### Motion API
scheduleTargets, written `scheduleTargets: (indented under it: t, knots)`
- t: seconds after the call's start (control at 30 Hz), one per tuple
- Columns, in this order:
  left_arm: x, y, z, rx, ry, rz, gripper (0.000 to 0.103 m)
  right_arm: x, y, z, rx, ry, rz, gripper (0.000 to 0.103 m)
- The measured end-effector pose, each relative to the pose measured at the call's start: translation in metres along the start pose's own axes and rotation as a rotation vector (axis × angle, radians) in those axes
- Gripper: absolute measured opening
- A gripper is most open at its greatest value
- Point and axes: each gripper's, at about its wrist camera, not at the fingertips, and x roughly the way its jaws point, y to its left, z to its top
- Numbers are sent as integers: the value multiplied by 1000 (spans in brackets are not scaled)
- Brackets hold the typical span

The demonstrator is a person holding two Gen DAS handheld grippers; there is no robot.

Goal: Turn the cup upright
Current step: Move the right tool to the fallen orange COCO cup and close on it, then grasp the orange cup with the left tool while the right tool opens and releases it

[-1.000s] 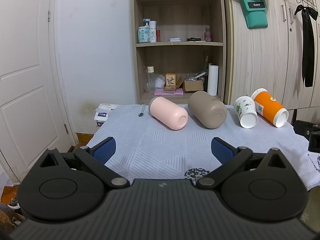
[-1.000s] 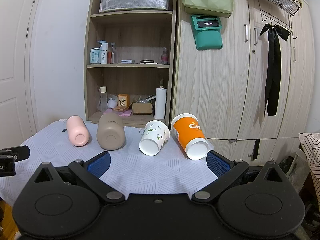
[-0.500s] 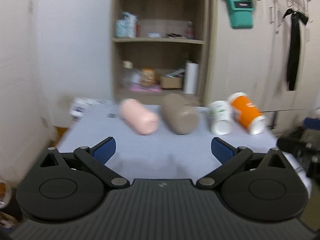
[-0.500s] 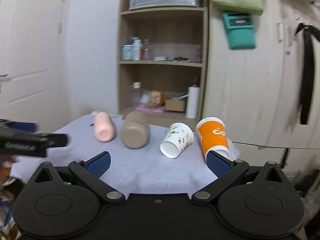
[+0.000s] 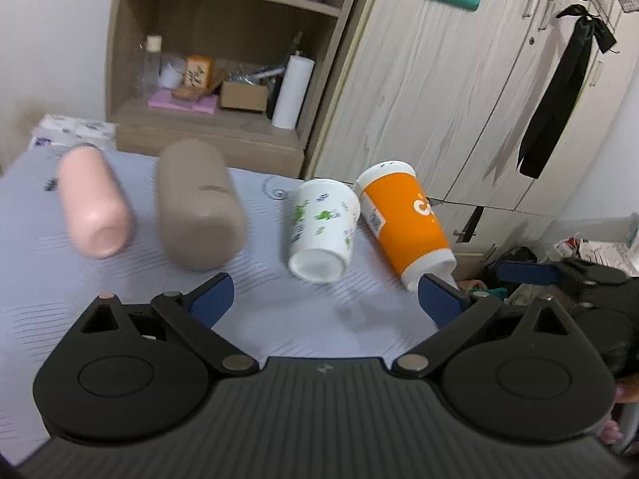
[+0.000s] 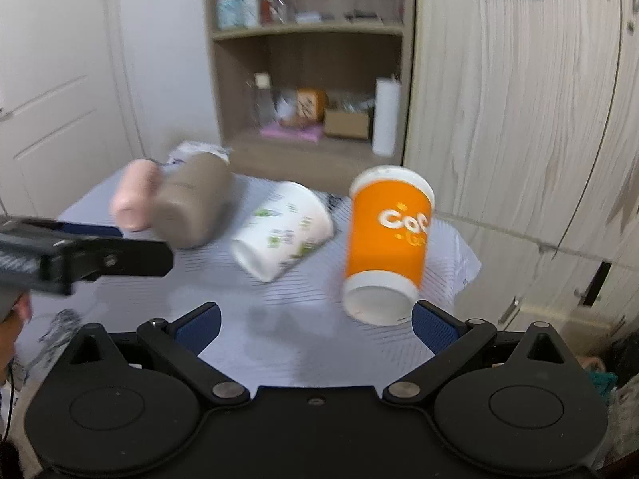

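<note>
Several cups lie on their sides on the cloth-covered table [image 5: 279, 319]: a pink cup [image 5: 94, 207], a taupe cup [image 5: 197, 203], a white leaf-print paper cup [image 5: 321, 231] and an orange paper cup [image 5: 403, 219]. My left gripper [image 5: 325, 299] is open and empty, just in front of the white cup. My right gripper [image 6: 315, 325] is open and empty, close in front of the orange cup [image 6: 387, 239], whose mouth faces it. The white cup [image 6: 281, 237], taupe cup [image 6: 191, 203] and pink cup [image 6: 133, 199] lie to its left.
A wooden shelf unit [image 5: 223, 60] and wardrobe doors [image 5: 459, 99] stand behind the table. A tissue pack [image 5: 72, 135] lies at the table's far left corner. The left gripper's body [image 6: 80, 257] crosses the left of the right wrist view. The table's right edge [image 6: 467, 263] is beside the orange cup.
Both grippers have moved forward and right toward the cups. The left now faces the white cup, the right faces the orange cup. Both stay open.
</note>
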Motion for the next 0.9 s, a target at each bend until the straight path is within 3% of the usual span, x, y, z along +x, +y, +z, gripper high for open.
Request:
scheduleTargets:
  t: [0.2,0.3,0.33,0.37,0.4,0.47,0.63,0.9]
  knots:
    - [31,-7,14,-17,8,8,99,56,-43,22,82,97,-18,103]
    - [39,-4,19,-32,19,9,99,75,-57,27,138,125,14,102]
    - [41,-3,19,-34,20,8,99,78,-60,28,160,127,29,101]
    - [44,-3,20,-33,21,8,99,81,-63,28,179,132,46,90]
    - [46,-2,21,-31,22,10,99,83,-66,27,200,139,58,80]
    - [50,-2,21,-25,31,9,99,84,-70,25,242,147,69,71]
    - [52,-2,20,-54,62,-35,99,75,-76,15,319,135,83,71]
    - [45,-17,10,-53,106,-145,99,44,-82,-28,494,149,115,71]
